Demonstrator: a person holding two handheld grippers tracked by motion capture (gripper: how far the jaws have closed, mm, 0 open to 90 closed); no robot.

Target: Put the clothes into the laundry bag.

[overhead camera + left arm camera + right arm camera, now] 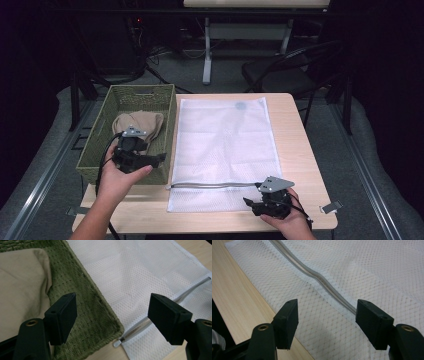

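A green woven basket [100, 127] stands at the table's left with a beige cloth [145, 122] bunched inside. Beside it a white mesh laundry bag [225, 140] lies flat, its grey zipper [215, 185] running across the near end. My left gripper [159, 159] hovers over the basket's near right corner, open and holding nothing. In the left gripper view the gripper [112, 312] spans the basket rim [85, 297], with the cloth [20, 285] to the left and the bag [140, 272] to the right. My right gripper [248, 202] rests low at the bag's near right corner, open; the right gripper view shows the gripper [327, 317] just above the mesh [372, 270] near the zipper [317, 276].
The wooden table [300, 150] has bare strips right of the bag and along its near edge [239, 295]. A small metal clip [331, 206] sits at the near right corner. Behind the table stand a dark folding chair [285, 70] and a white desk leg [207, 55].
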